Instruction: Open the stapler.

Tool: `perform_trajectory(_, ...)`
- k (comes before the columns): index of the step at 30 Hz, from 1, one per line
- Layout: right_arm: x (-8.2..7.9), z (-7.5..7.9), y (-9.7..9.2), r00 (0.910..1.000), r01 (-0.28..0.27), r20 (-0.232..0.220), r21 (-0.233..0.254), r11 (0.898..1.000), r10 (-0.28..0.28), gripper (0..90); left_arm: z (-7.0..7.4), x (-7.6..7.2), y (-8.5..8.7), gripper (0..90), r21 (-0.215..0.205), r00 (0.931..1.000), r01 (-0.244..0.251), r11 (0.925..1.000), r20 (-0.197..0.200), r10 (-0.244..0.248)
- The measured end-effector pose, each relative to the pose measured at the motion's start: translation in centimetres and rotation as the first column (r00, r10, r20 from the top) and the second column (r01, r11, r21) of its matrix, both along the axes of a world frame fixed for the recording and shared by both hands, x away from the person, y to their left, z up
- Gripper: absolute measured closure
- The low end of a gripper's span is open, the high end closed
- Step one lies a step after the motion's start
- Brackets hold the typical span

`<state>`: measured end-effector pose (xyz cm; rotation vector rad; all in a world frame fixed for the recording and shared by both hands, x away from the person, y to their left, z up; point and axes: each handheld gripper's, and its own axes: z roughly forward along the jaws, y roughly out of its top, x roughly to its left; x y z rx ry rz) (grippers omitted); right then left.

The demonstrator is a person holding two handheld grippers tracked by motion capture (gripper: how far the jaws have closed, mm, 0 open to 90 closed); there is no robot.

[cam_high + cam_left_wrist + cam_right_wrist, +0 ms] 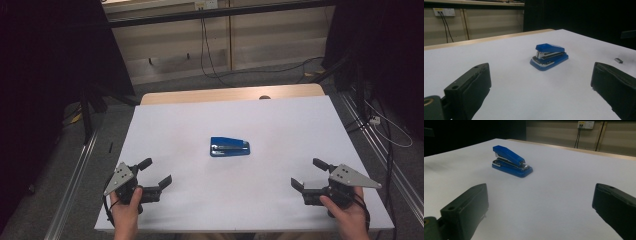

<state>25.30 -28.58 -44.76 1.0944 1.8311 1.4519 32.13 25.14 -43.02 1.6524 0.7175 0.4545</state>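
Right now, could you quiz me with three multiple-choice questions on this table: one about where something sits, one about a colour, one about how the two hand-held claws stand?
1. Where is the stapler?
A. near the middle of the white table
B. at its far left corner
C. between one claw's jaws

2. What colour is the stapler?
A. red
B. blue
C. yellow

3. How do the left gripper and right gripper stand?
A. both clamped on the stapler
B. one open, one shut
C. both open and holding nothing

Answers: 1 A, it lies mid-table, apart from both grippers. 2 B, its body is blue with metal parts. 3 C, each gripper's jaws stand wide apart over bare table.
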Motion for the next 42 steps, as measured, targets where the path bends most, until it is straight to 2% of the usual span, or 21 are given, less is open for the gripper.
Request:
perform_trajectory(10, 0.1, 0.2, 0.0, 0.9999, -0.006, 0.01, 0.005, 1.0, 0.006, 0.3, 0.1, 0.2, -0.5, 3.0, 0.016, 0.9996, 0.027, 0.9995, -0.001, -0.027)
perform_trajectory(11, 0.3, 0.4, 0.2, 0.9997, -0.023, 0.009, 0.018, 1.0, 0.023, 0.2, 0.1, 0.4, -0.6, 3.0, 0.016, 0.9995, 0.03, 0.9994, -0.001, -0.03)
perform_trajectory(14, 0.5, 1.0, 0.5, 0.9994, -0.029, 0.021, 0.027, 0.999, 0.029, 0.0, 0.1, 0.5, -0.7, 3.0, 0.012, 0.9994, 0.035, 0.9993, -0.002, -0.035)
perform_trajectory(21, 1.8, 1.7, 2.4, 0.9984, -0.052, 0.024, 0.014, 0.999, 0.052, 0.9, 0.7, 1.0, -1.2, 3.0, 0.024, 0.9988, 0.049, 0.9985, 0.009, -0.049)
perform_trajectory(23, 2.0, 1.8, 2.8, 0.9983, -0.056, 0.018, 0.017, 0.998, 0.056, 0.9, 0.9, 1.2, -1.4, 3.1, 0.011, 0.9987, 0.05, 0.9987, 0.008, -0.05)
perform_trajectory(29, 3.4, 2.1, 4.8, 0.9958, -0.091, 0.01, -0.002, 0.996, 0.091, 2.3, 1.2, 1.7, -2.3, 3.1, 0.041, 0.9977, 0.066, 0.997, 0.013, -0.066)
perform_trajectory(30, 3.6, 2.2, 5.0, 0.9951, -0.098, 0.009, -0.004, 0.995, 0.098, 2.4, 1.1, 1.8, -2.8, 3.1, 0.043, 0.9969, 0.079, 0.9959, 0.0, -0.079)
perform_trajectory(36, 4.6, 2.3, 6.2, 0.9928, -0.119, 0.005, -0.003, 0.993, 0.119, 2.7, 1.2, 2.3, -3.9, 3.1, 0.058, 0.9958, 0.091, 0.9942, -0.013, -0.09)
perform_trajectory(42, 5.3, 2.4, 6.6, 0.9927, -0.121, 0.0, 0.008, 0.993, 0.121, 3.2, 1.2, 2.9, -4.9, 3.2, 0.07, 0.9944, 0.105, 0.992, -0.019, -0.104)
